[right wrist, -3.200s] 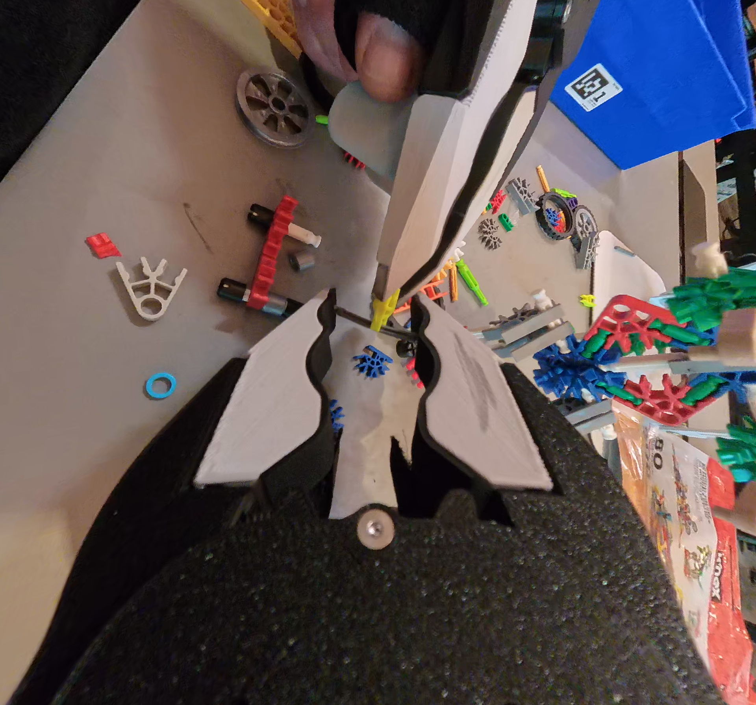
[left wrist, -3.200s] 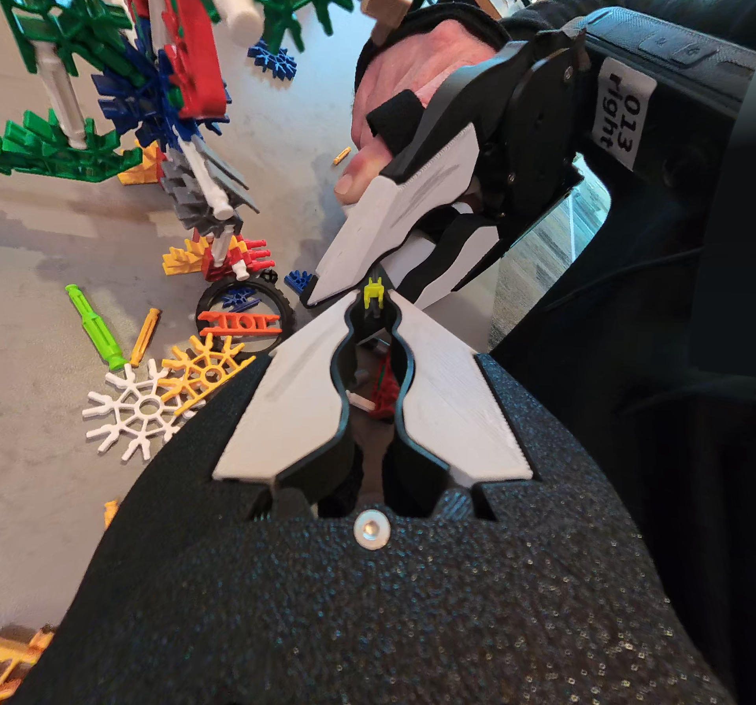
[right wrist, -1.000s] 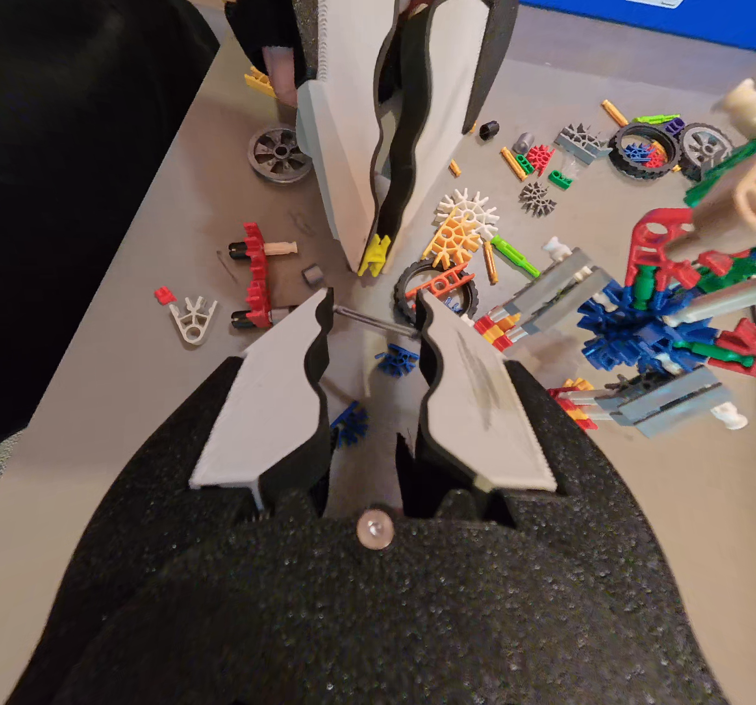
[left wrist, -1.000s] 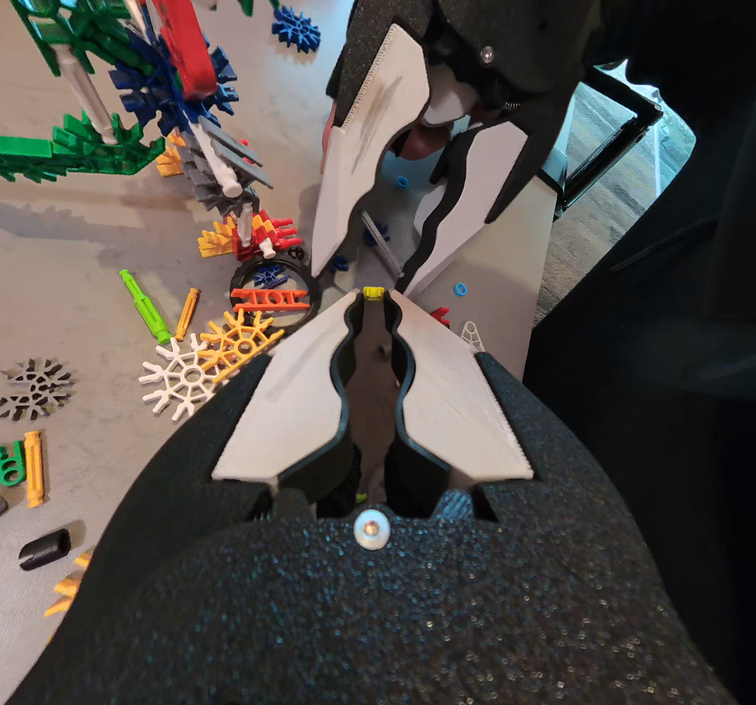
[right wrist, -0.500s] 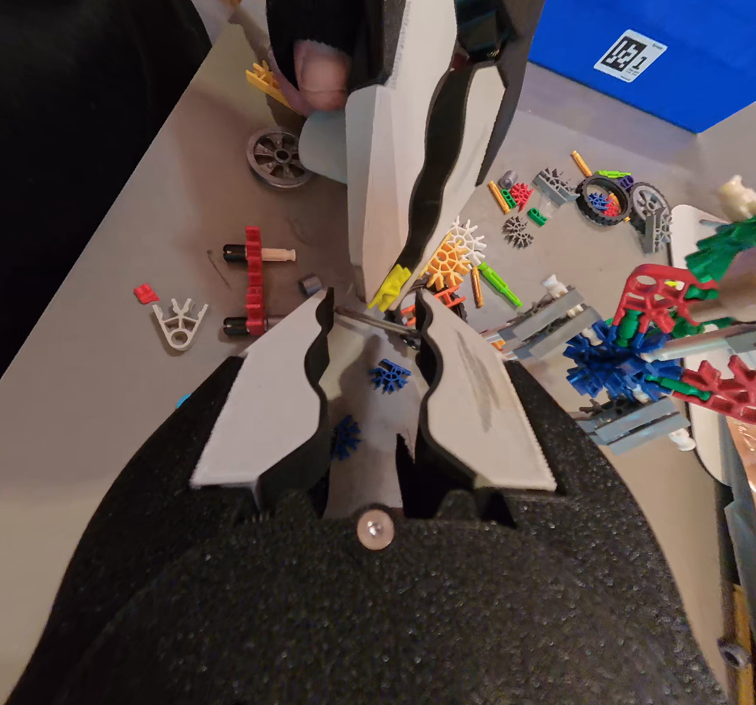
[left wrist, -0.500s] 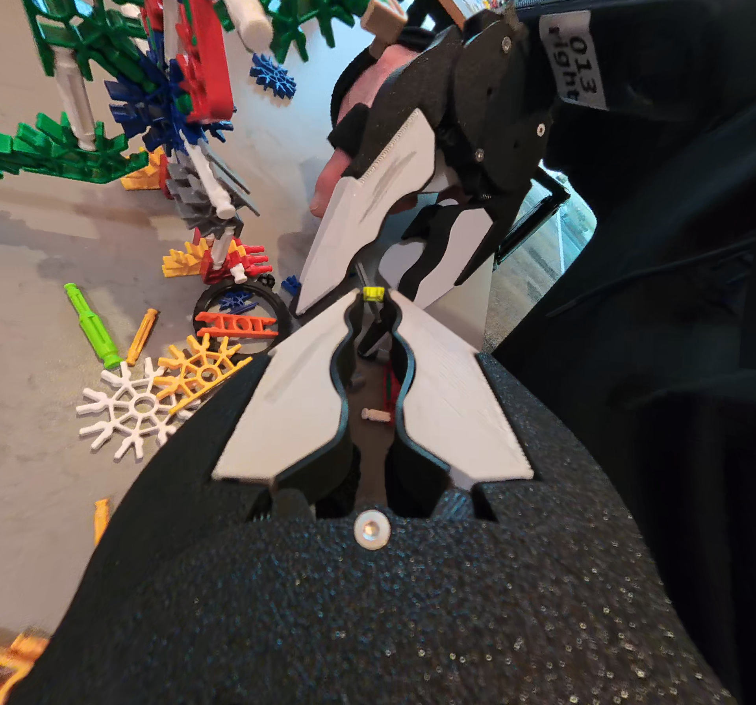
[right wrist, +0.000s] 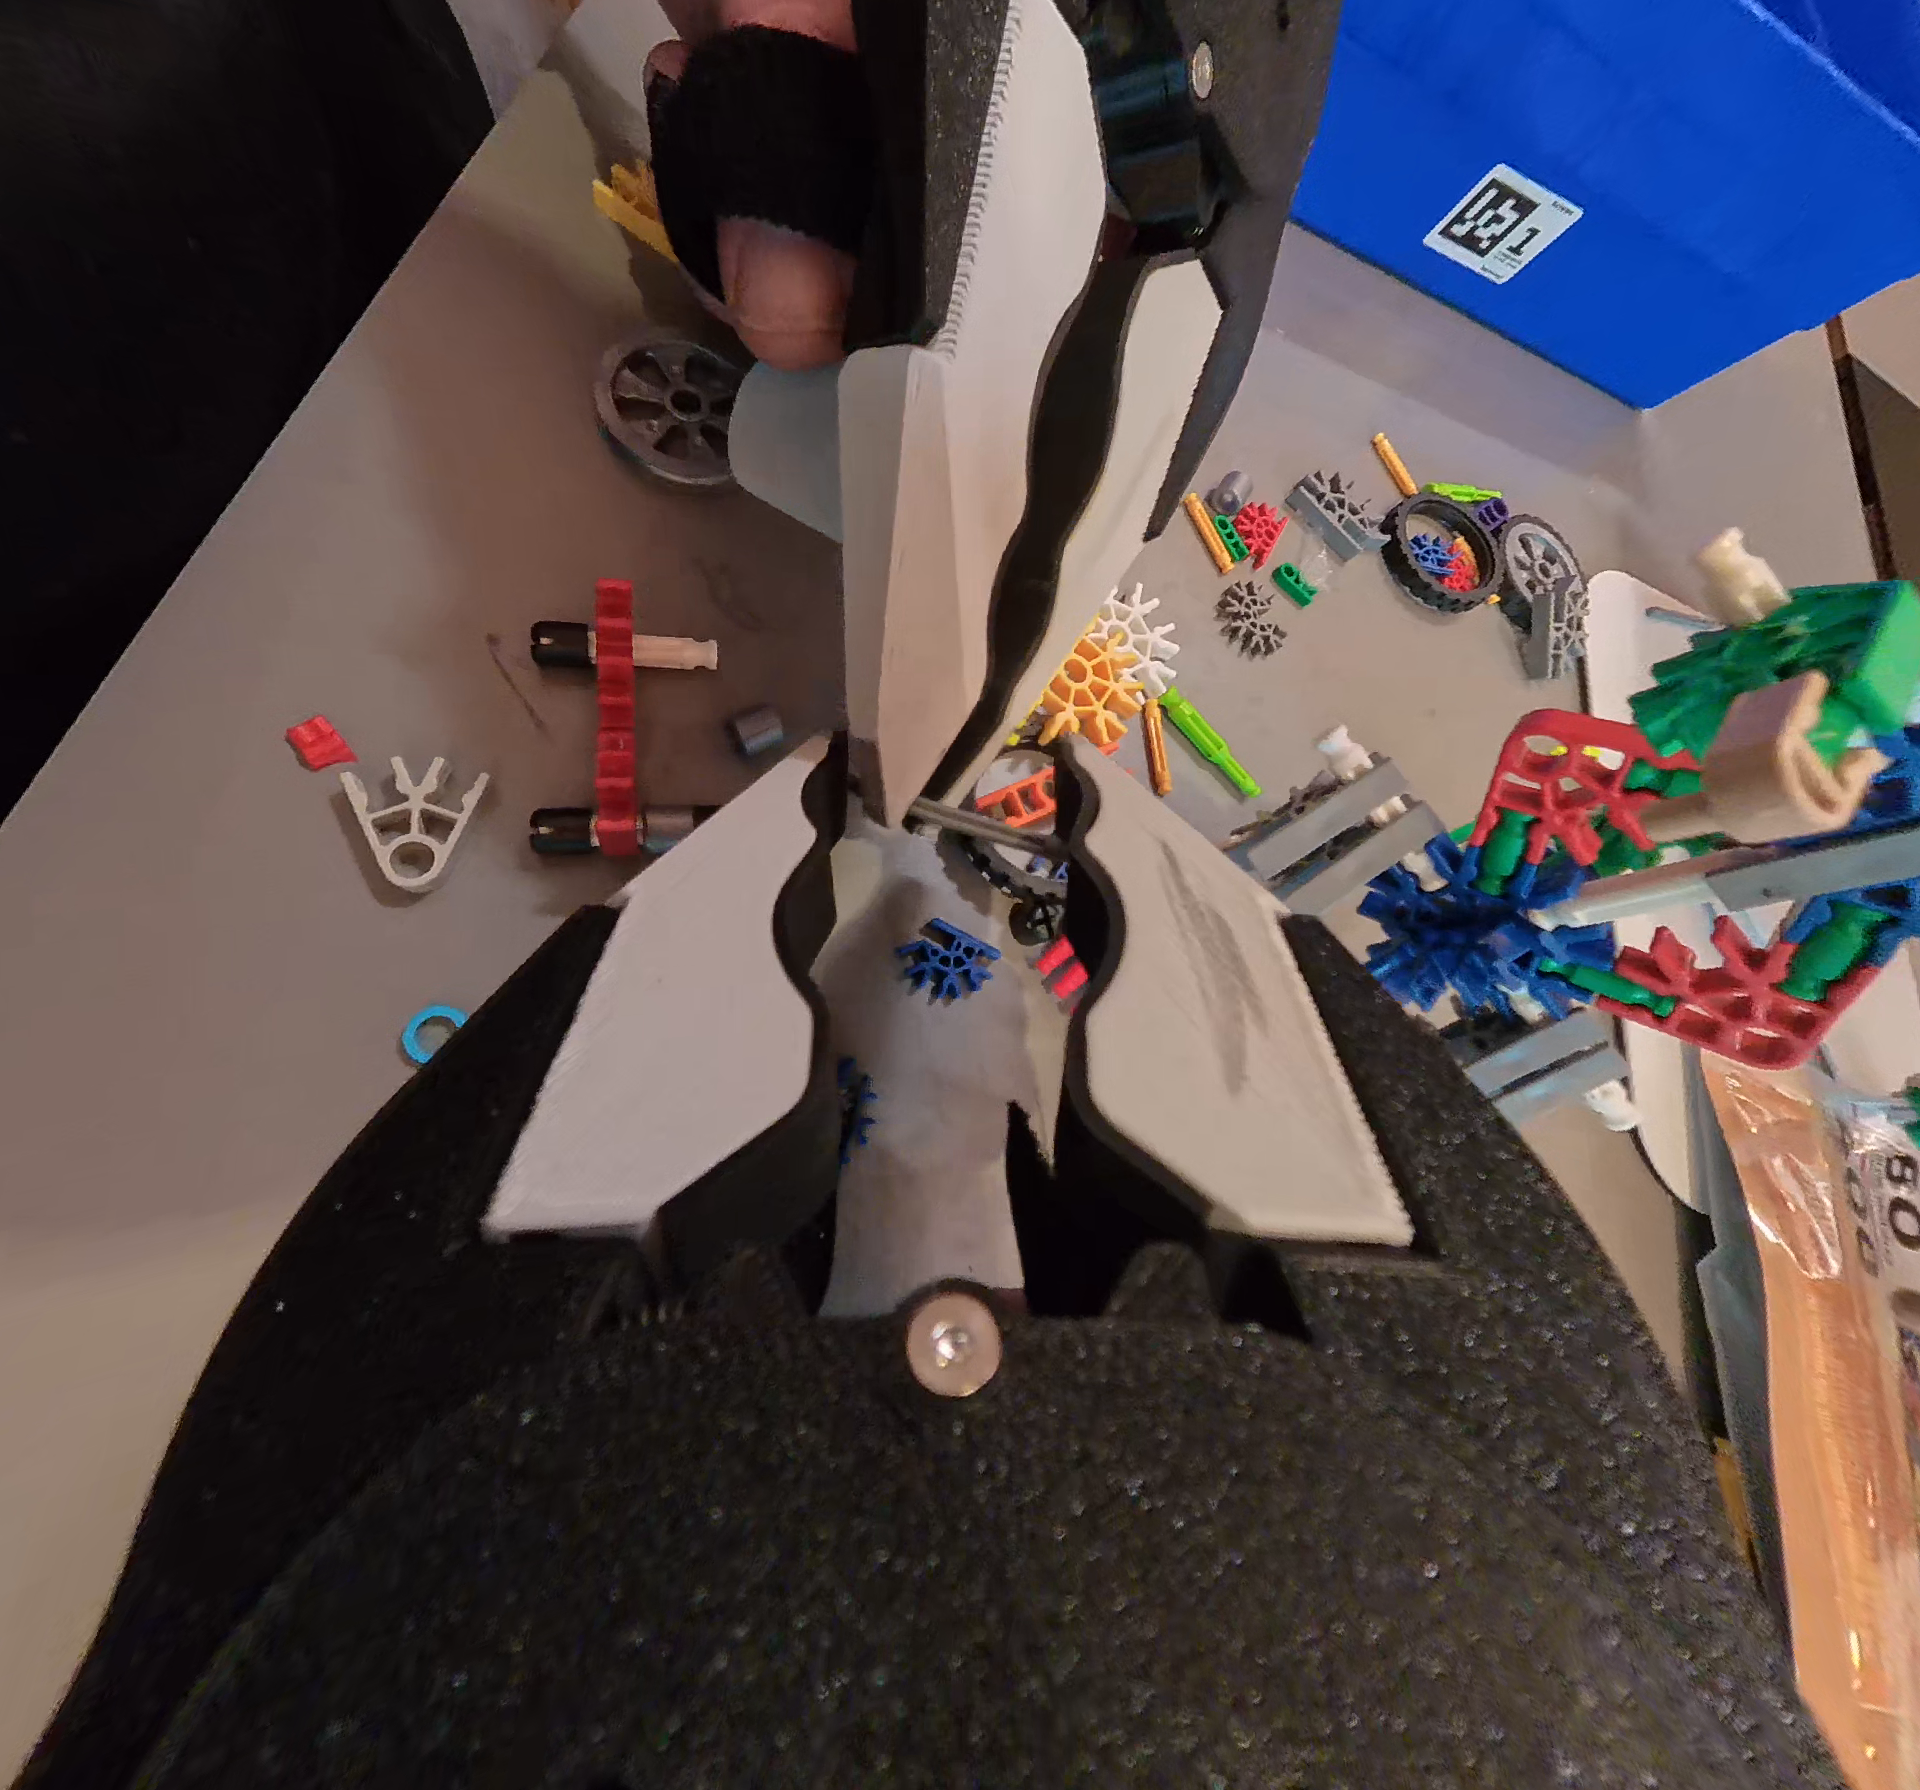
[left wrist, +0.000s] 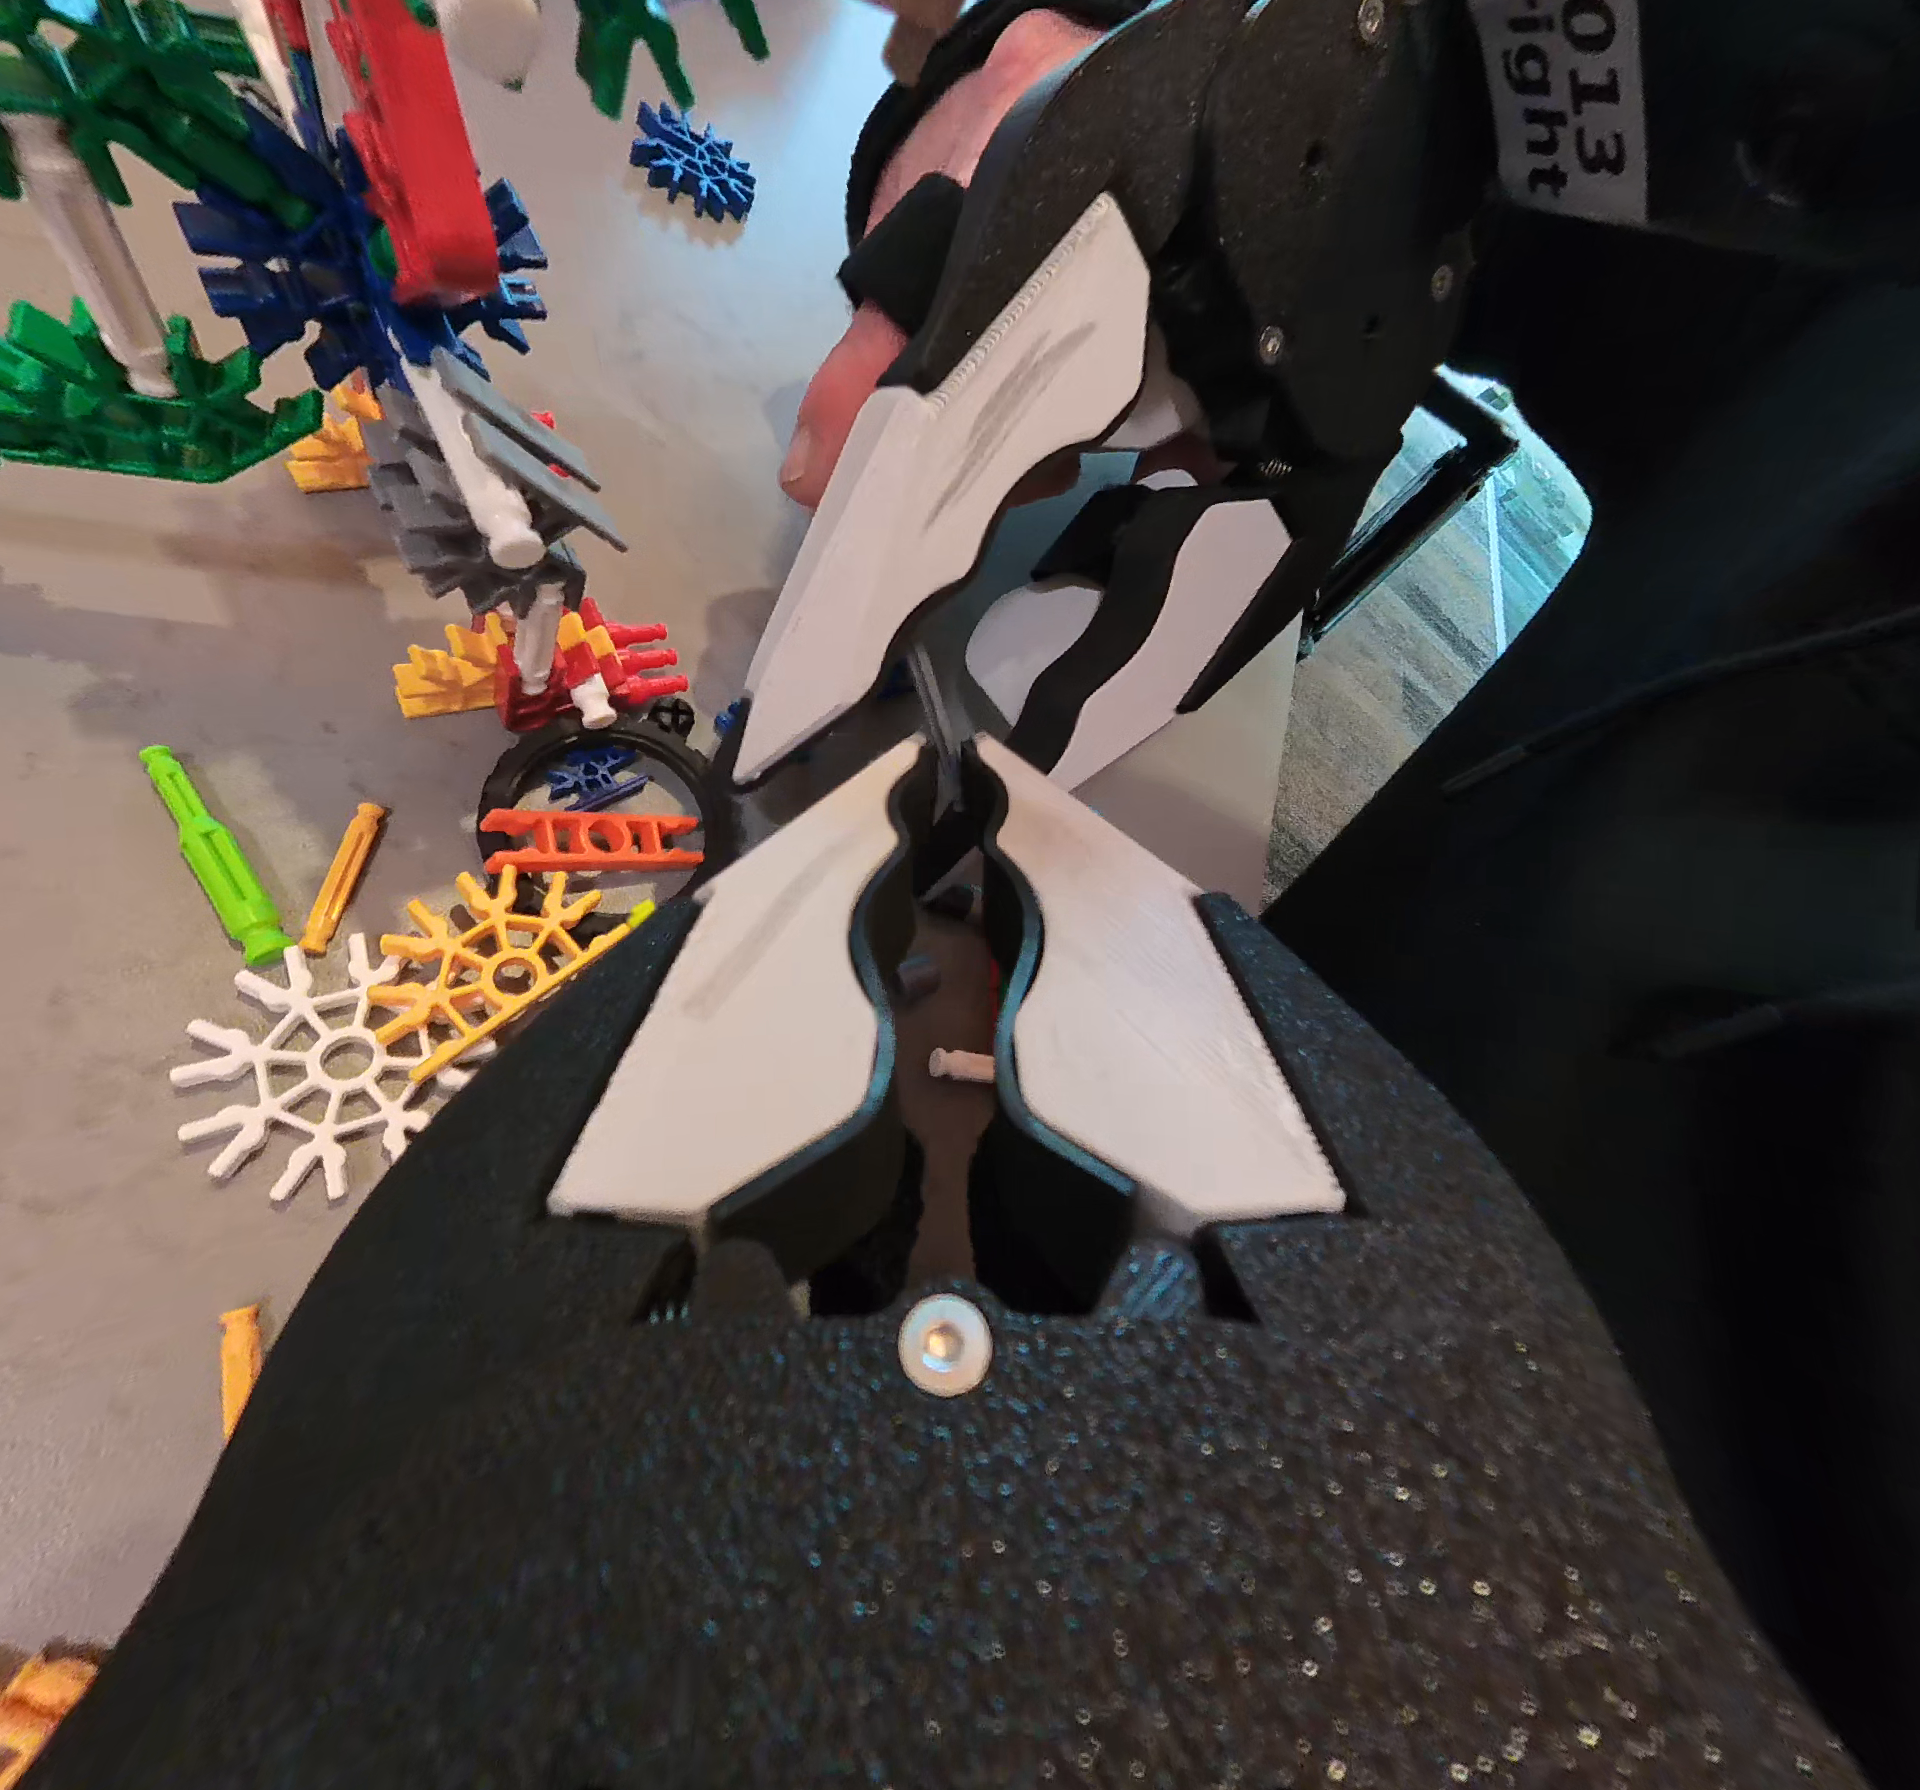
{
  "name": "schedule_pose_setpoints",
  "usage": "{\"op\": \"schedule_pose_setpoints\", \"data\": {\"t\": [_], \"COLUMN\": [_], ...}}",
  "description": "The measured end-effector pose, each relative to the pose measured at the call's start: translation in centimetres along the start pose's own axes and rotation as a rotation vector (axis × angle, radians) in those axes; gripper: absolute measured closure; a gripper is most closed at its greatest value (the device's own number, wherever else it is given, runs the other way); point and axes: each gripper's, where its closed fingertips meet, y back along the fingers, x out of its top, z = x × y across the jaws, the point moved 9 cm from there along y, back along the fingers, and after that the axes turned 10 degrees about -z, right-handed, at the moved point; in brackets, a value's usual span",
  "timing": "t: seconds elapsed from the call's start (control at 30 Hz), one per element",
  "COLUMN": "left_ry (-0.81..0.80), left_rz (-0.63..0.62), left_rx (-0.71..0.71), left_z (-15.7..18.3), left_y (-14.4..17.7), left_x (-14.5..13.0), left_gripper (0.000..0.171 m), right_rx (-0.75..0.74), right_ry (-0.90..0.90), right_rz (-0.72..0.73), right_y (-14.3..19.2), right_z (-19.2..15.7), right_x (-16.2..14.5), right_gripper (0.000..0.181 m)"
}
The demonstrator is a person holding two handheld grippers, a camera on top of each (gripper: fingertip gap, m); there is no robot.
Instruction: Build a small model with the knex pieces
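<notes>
1. Rod [right wrist: 987, 831], thin grey plastic, spans my right gripper [right wrist: 951, 784], whose tips pinch its ends.
2. Left gripper [left wrist: 951, 769] pinches its middle, above the table [right wrist: 312, 545].
3. Judged light, stiff, slippery; I grip mid-shaft.

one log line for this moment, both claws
left claw: shut on gray rod | right claw: holds rod's other end | loose connectors on table
</notes>
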Motion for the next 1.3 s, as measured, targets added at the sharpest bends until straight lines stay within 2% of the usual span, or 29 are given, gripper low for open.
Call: {"op": "schedule_pose_setpoints", "data": {"t": [0.13,0.4,0.53,0.73,0.87,1.03,1.3], "left_ry": [-0.007,-0.014,-0.043,-0.063,-0.064,-0.105,-0.105], "left_rz": [0.02,0.016,-0.02,-0.103,-0.12,-0.17,-0.144], "left_rx": [-0.009,0.002,0.079,0.209,0.212,0.285,0.325], "left_z": [0.1,0.4,0.4,0.1,0.3,0.4,0.5], "left_y": [0.4,1.1,2.3,3.7,3.8,4.0,5.4], "left_x": [0.3,-0.1,-0.6,-1.9,-2.7,-3.3,-4.0], "left_gripper": [0.171,0.171,0.171,0.171,0.171,0.171,0.171], "right_rx": [-0.016,-0.007,0.031,0.162,0.166,0.155,0.118], "right_ry": [-0.012,-0.034,-0.091,-0.111,-0.123,-0.169,-0.105], "right_rz": [0.018,0.035,0.04,-0.066,-0.088,-0.097,-0.187], "right_y": [0.4,0.8,1.2,-0.4,-0.9,-1.9,-3.7], "right_z": [0.3,0.8,1.6,0.5,0.5,1.3,1.5], "right_x": [0.2,0.2,-0.1,-0.8,-0.5,0.6,1.9], "right_gripper": [0.142,0.132,0.137,0.15,0.156,0.155,0.155]}}
